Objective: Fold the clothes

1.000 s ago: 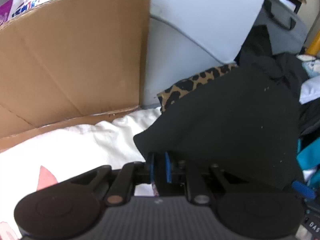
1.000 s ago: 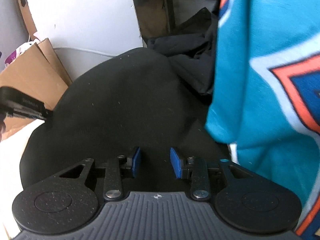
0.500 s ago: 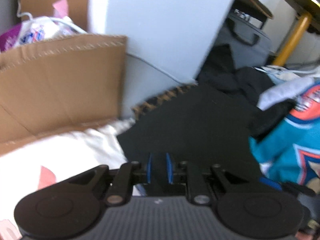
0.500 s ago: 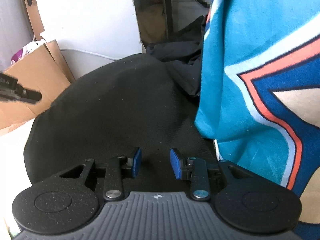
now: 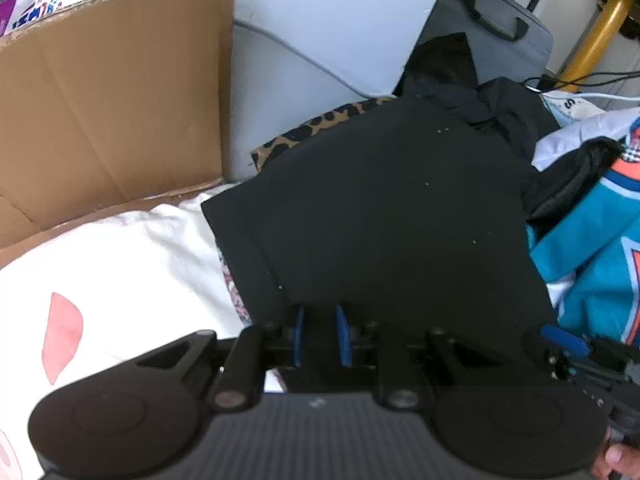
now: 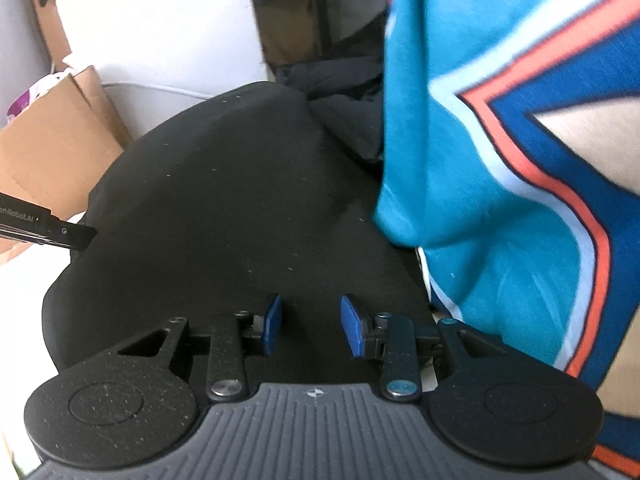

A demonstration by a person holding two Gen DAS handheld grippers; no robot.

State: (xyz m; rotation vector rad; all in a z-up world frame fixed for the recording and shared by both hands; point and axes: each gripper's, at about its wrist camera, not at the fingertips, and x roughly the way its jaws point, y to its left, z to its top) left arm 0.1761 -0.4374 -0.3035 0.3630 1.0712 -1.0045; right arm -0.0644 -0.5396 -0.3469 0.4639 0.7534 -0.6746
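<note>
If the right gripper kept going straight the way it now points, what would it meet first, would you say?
Most likely the black garment, which fills the view directly beyond the right gripper; the teal jersey hangs off to one side.

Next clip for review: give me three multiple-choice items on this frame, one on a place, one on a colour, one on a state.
1. Where does the leopard-print fabric lie?
A. Under the far edge of the black garment
B. Inside the cardboard box
C. On the teal jersey

2. What is the main colour of the jersey beside the black garment?
A. Yellow
B. Teal
C. Grey

3. How do the right gripper jaws stand?
A. Clamped on the jersey
B. Fully shut on nothing
C. Apart, over the black garment

Answers:
1 A: the print peeks out from beneath the black cloth's far edge.
2 B: teal dominates, with orange, white and blue trim.
3 C: a gap shows between the blue pads.
</note>
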